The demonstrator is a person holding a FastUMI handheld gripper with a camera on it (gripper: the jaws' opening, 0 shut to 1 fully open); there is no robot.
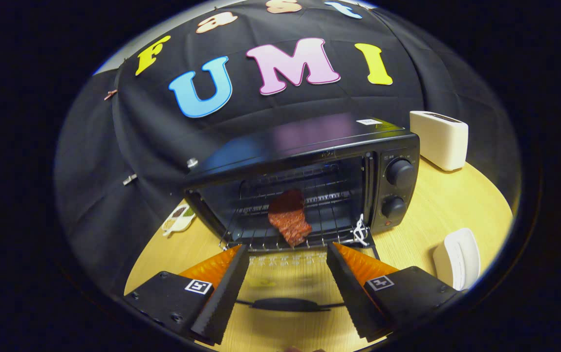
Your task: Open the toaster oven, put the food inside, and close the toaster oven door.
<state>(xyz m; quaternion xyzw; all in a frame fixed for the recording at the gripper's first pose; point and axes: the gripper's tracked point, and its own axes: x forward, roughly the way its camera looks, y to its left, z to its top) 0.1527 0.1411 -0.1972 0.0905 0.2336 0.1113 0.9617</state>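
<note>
1. Jaws (288, 254): two wedge-shaped fingers with toothed inner faces, spread wide apart. Nothing between them, nothing touched.
2. Between and under the fingers: oven door (290, 288), folded down flat, clear glass with the wood grain showing through it. Its slim dark handle (285, 304) lies nearest, a rounded bar.
3. Table (437, 215): pale wood, smooth, with a rounded edge.
4. Just ahead of the fingertips: toaster oven (310, 161), a glossy black metal box standing open. Wire rack (261, 239) of thin bars, front edge just beyond the fingertips.
5. Food (289, 220): red-brown slab, rough bumpy surface, irregular outline. It lies on the rack inside the oven, near the front, roughly centred between the fingers and beyond them.
6. Right side of oven: two round black knobs (400, 172), one above the other. A white string (359, 230) hangs at the rack's right front corner.
7. Near the table's right edge: white rounded object (459, 256).
8. Far right, behind the oven: cream boxy toaster (439, 139), rounded corners.
</note>
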